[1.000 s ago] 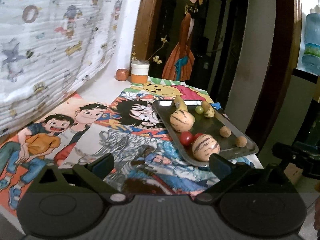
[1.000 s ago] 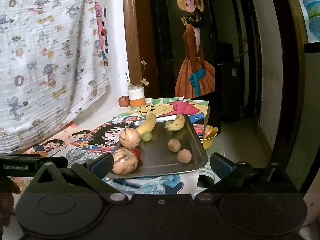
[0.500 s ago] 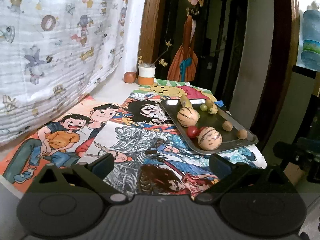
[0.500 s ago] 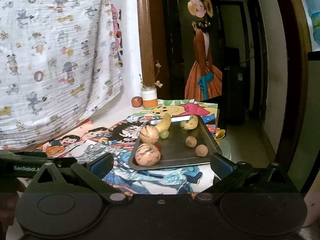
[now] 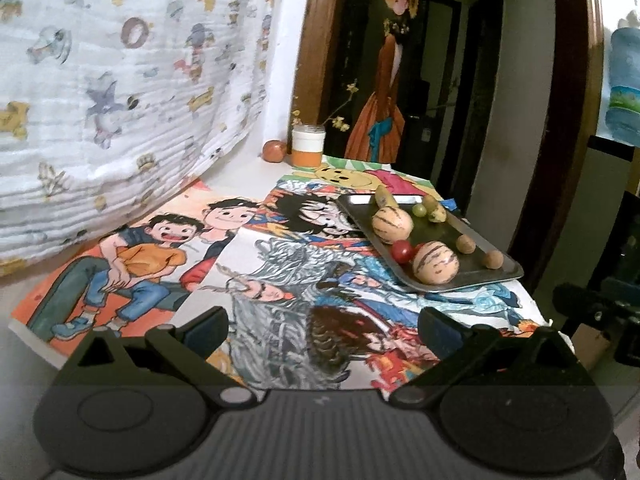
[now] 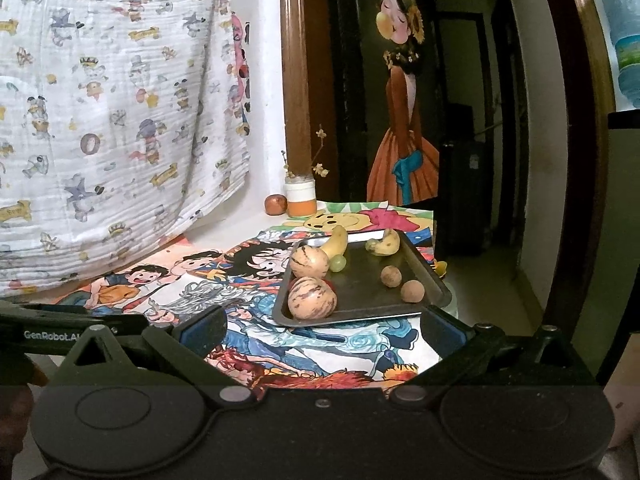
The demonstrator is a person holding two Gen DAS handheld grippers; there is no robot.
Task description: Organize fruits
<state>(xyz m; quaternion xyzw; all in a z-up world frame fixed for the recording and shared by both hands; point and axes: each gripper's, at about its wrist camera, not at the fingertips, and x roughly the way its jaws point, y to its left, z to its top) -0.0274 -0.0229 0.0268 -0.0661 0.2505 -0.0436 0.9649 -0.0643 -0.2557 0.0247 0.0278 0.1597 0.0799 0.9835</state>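
Compared with a second ago, both cameras sit farther back from the table: the tray and its fruit look smaller, and more of the cartoon posters shows in front of them. In the left wrist view the near edge of the table, hidden before, is now in sight at the lower left. The fruit lies as it did.

The left tongs are spread wide with nothing between the fingers; they hang above the near part of the posters, touching nothing. The right tongs are just as wide open and empty, held over the near right part of the table, in front of the tray's near edge. The left tool's black body also shows at the left edge of the right wrist view.

The tray rests on the posters by the right edge of the table, its right side reaching past that edge. On it, a striped melon lies in the near left corner, with a second striped melon just behind it and a red tomato between them on the left rim. A banana and a green grape sit at the far left, a smaller banana at the far edge, and two brown round fruits near the right side.

At the far left corner of the table stand an orange-and-white jar and a reddish fruit beside it.
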